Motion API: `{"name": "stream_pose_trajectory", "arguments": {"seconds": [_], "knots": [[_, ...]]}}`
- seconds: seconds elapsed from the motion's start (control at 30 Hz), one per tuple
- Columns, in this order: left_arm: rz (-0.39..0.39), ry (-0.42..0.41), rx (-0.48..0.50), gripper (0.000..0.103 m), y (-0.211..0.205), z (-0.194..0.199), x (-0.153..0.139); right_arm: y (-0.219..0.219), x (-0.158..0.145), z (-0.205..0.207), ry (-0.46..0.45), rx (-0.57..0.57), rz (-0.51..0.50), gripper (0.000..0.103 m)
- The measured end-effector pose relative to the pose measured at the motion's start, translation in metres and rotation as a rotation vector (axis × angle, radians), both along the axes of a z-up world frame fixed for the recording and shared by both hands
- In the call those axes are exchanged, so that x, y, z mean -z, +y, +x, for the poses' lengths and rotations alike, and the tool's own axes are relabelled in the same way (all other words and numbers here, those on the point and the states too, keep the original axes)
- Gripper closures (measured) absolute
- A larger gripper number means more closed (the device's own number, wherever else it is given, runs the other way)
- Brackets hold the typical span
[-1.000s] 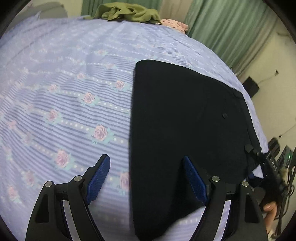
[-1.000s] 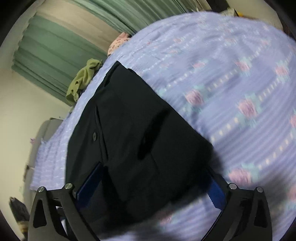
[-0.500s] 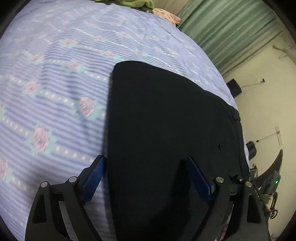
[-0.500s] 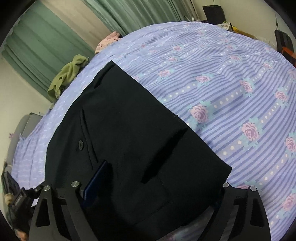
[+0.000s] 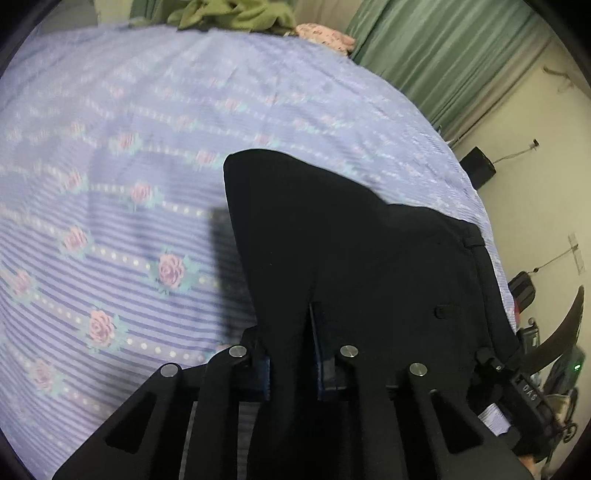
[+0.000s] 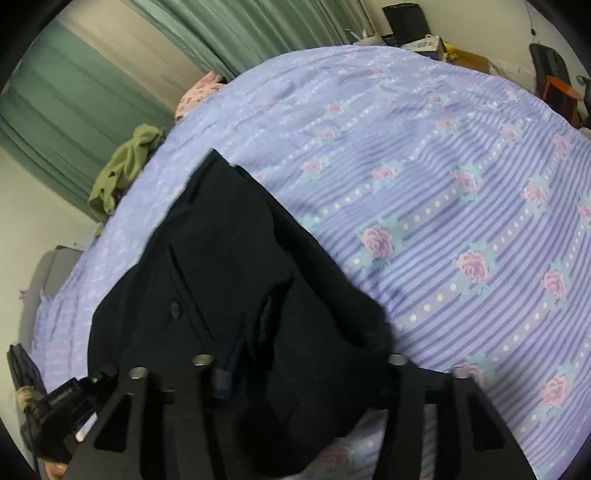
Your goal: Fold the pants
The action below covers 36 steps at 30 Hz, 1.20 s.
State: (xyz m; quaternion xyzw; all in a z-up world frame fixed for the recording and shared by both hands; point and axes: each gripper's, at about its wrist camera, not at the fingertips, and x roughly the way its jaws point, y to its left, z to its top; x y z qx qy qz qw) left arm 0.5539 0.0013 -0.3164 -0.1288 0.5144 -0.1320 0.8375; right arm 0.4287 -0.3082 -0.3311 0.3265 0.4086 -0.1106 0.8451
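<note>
Black pants on bed; left gripper newly clamped on cloth, right gripper too; fold beginning.

Olive garment lies beyond floral bedsheet, near green curtains.

The pants lie on the bed, at its near right part in the left wrist view, with bare sheet to their left and beyond them. The left gripper sits at their near edge, cloth between its fingers. At the bed's far edge lies a crumpled garment, with a second cloth just to its right. Curtains hang behind the bed at the far right.

In the right wrist view the pants lie left of centre, sheet spreading to the right, and the right gripper is at their near end.
</note>
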Motion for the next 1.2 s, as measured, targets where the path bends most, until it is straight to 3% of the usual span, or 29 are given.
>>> {"name": "stream_pose_trajectory", "arguments": {"seconds": [0.13, 0.33, 0.57, 0.93, 1.2], "knots": [[-0.015, -0.026, -0.018, 0.088, 0.003, -0.003, -0.015, 0.006, -0.02, -0.002, -0.043, -0.068, -0.055, 0.071], [0.037, -0.081, 0.009, 0.088, 0.002, -0.017, -0.034, 0.008, -0.032, -0.008, -0.07, -0.1, -0.076, 0.073], [0.091, -0.203, 0.057, 0.09, 0.0, -0.05, -0.086, 0.018, -0.074, -0.028, -0.132, -0.155, -0.147, 0.075], [0.104, -0.214, 0.045, 0.093, 0.036, -0.147, -0.137, 0.068, -0.154, -0.105, -0.154, -0.278, -0.254, 0.075], [0.127, -0.261, 0.034, 0.093, 0.076, -0.237, -0.204, 0.123, -0.22, -0.182, -0.187, -0.379, -0.316, 0.075]]}}
